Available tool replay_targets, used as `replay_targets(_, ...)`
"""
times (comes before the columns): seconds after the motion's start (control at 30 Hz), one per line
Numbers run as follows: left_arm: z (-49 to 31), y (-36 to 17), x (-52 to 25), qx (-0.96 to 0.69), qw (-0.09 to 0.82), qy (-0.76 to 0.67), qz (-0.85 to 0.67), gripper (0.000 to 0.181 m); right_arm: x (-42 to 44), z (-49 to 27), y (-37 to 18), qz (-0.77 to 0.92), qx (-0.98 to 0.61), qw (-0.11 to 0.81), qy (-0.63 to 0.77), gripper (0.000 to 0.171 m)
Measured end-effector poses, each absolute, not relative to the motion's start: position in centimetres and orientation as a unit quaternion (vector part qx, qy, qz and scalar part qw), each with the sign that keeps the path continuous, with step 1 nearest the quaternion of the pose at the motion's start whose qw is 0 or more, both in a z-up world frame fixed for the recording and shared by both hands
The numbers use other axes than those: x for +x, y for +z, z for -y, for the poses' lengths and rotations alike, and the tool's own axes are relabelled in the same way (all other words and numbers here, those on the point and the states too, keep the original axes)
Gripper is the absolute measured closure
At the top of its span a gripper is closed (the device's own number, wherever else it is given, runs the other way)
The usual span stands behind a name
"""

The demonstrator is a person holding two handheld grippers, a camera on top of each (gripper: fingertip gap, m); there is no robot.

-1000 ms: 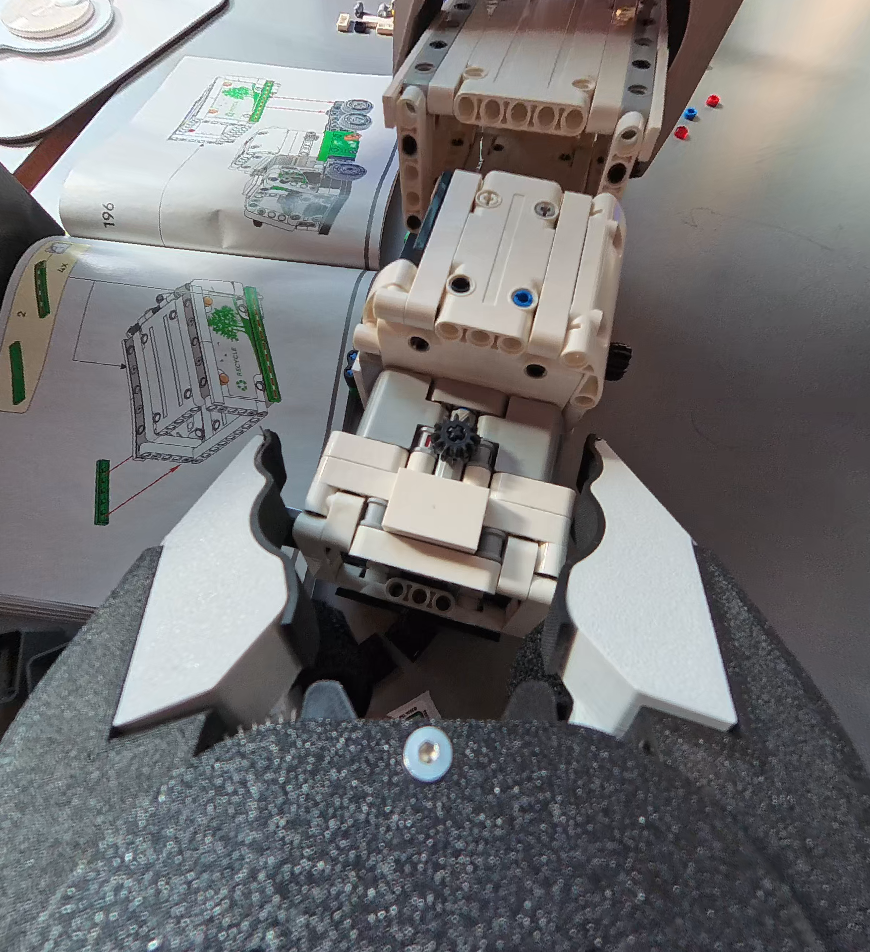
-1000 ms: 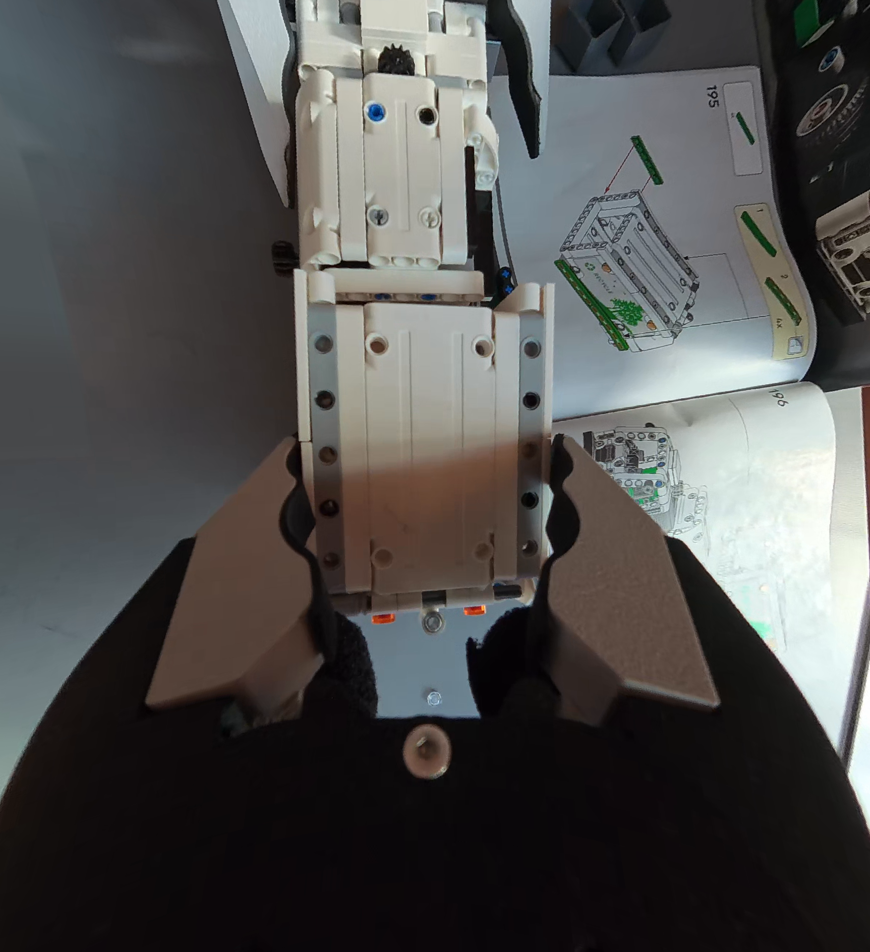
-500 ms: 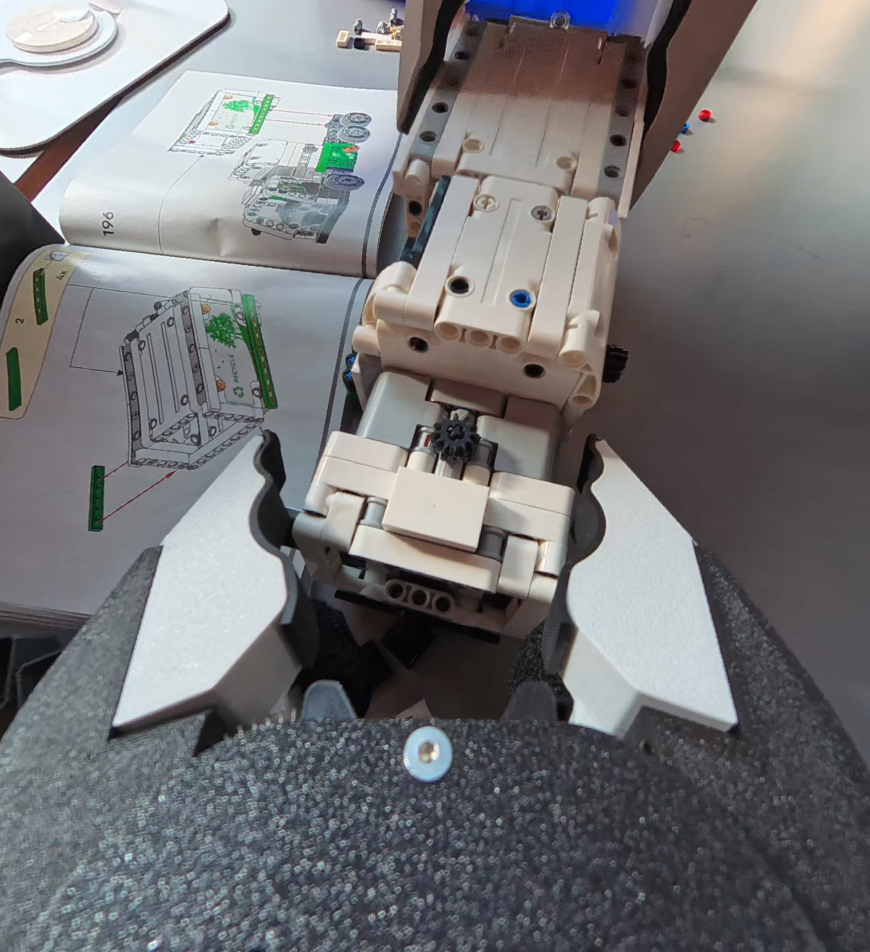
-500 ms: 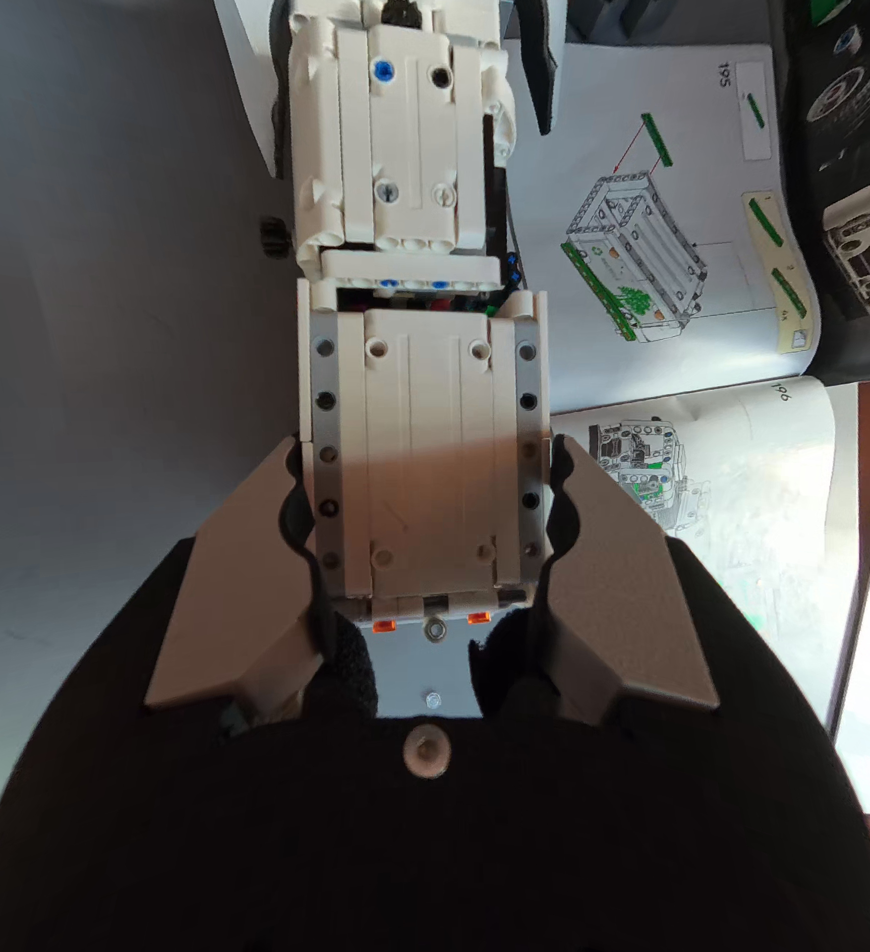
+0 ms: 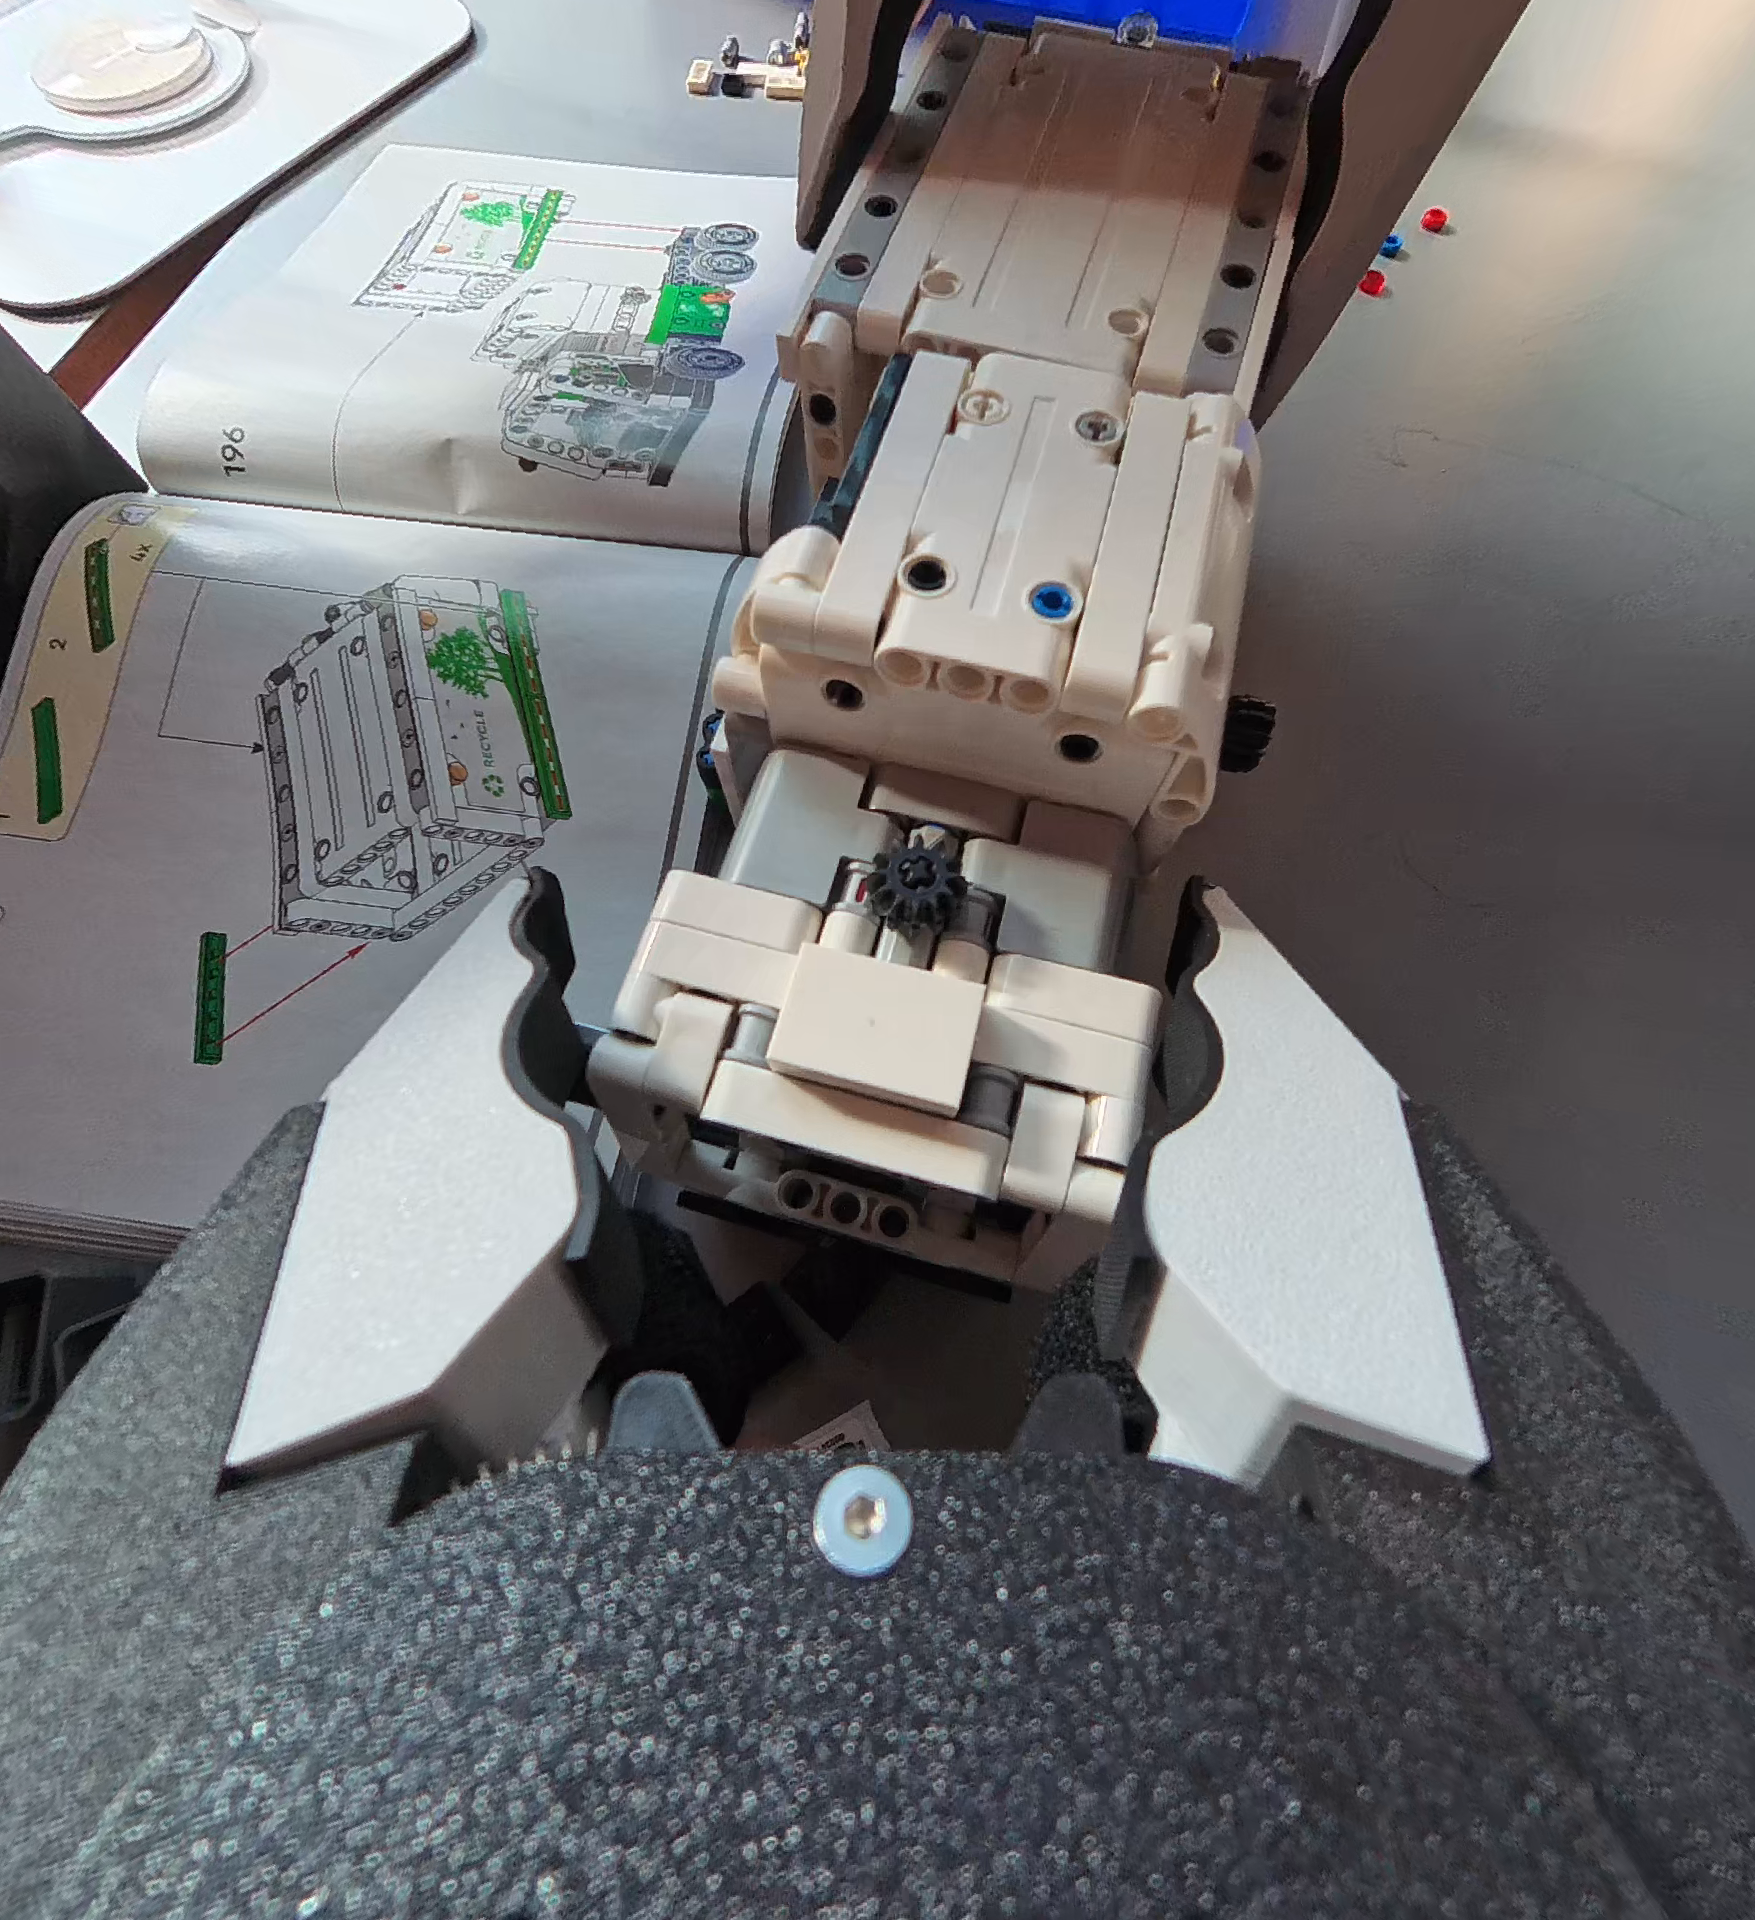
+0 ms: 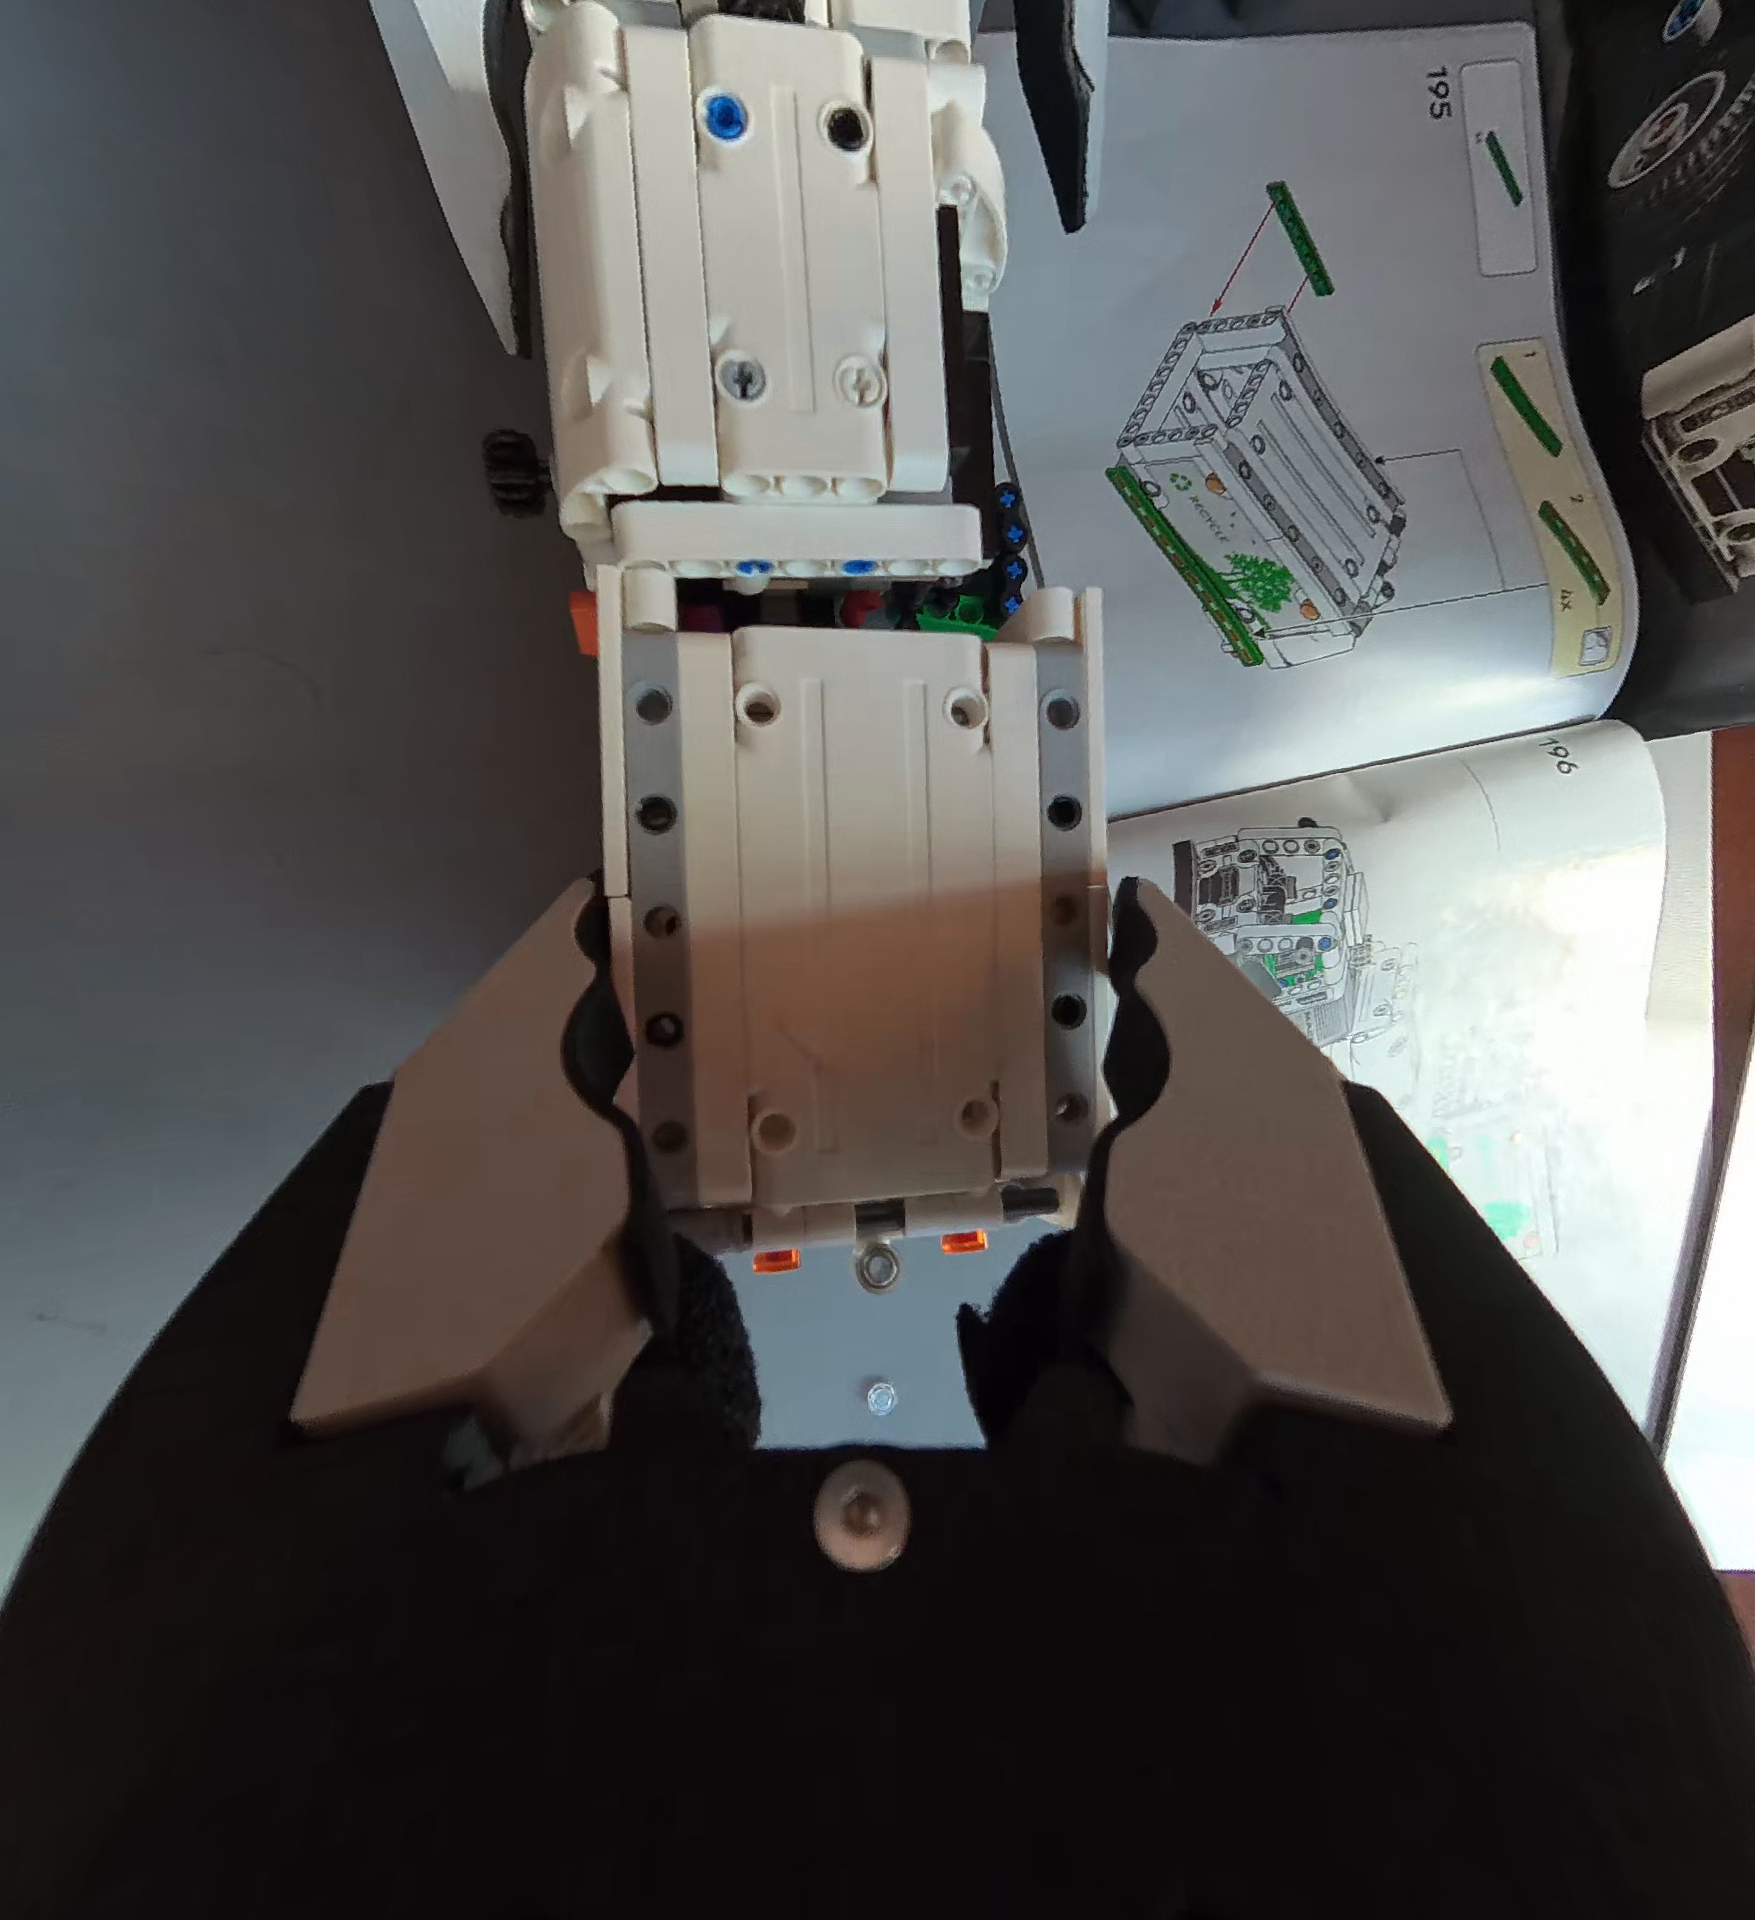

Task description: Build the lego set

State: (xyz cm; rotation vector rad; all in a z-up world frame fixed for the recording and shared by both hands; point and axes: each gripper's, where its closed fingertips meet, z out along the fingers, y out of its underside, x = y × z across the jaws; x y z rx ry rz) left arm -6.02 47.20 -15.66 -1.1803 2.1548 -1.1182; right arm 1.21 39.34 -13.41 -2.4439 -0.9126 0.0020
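In the middle of both frames, my left gripper [image 5: 868,1029] clamps the truck's [image 5: 966,665] cab and my right gripper [image 6: 857,997] its box [image 6: 852,914], which has swung closer, nearly seated.

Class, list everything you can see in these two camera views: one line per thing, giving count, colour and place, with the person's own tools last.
Lego truck model: one, white with grey strips, held between both claws above the table.
Black gear: one, on the model's near end in the left view.
Instruction booklet: one, white, open, beside the model.
Loose studs: three, two red and one blue, on the grey table.
Left claw: one, white fingers, clamping the model's cab end.
Right claw: one, beige fingers, clamping the box end.
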Motion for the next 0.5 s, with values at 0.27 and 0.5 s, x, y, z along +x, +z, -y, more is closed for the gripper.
replay_targets(0.27,-47.19,-15.64,-6.02,-0.425,0.219,-0.407,-0.778,0.069,0.78,-39.29,-13.21,0.345,-0.894,0.286,0.006,0.08)
replay_targets(0.5,-47.12,-15.59,-5.94,-0.423,0.223,-0.41,-0.777,0.069,1.05,-39.5,-13.32,0.349,-0.897,0.273,0.008,0.08)
